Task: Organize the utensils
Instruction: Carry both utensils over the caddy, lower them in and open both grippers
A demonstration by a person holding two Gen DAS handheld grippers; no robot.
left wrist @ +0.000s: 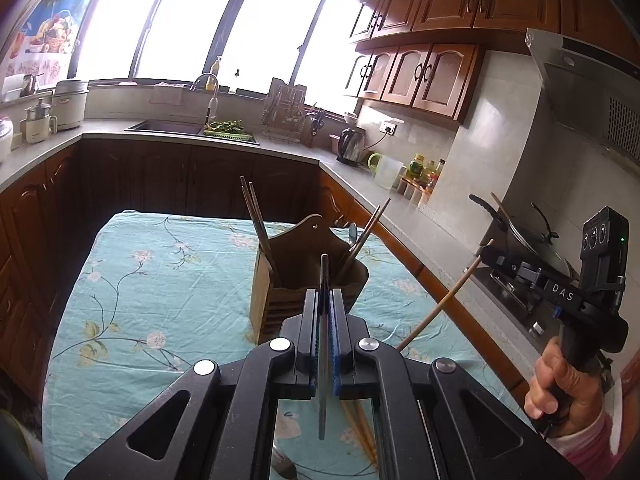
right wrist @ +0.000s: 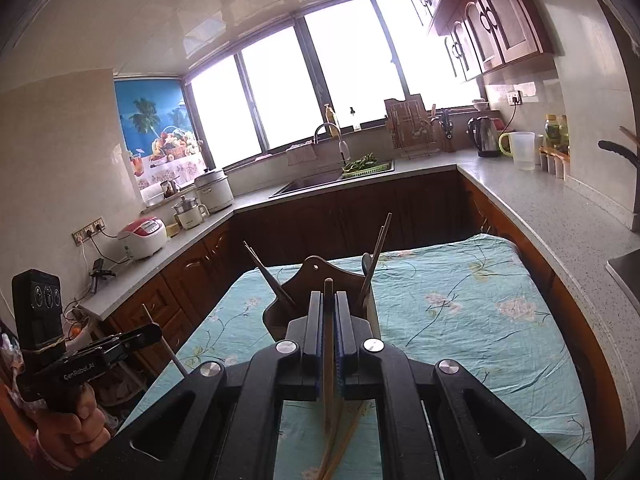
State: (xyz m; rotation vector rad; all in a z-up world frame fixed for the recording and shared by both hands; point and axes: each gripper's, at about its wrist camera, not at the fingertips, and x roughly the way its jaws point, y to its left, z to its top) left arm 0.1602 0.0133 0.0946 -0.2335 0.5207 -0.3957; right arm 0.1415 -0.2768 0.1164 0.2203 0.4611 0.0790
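left hand-held gripper (left wrist: 325,312): clamping a dark chopstick (left wrist: 323,280)
right hand-held gripper (right wrist: 329,312): clamping a pale stick (right wrist: 329,344)
handling: looking light, stiff, slick; gripping mid-shaft
holder (left wrist: 304,276): waiting ahead

Left wrist view, angled down along its fingers, holder (left wrist: 308,272) at centre, near; right wrist view likewise, shared floral tablecloth (right wrist: 460,312), far windows.

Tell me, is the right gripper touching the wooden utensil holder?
Apart. In the left wrist view, the right gripper hangs clear of the wooden utensil holder.
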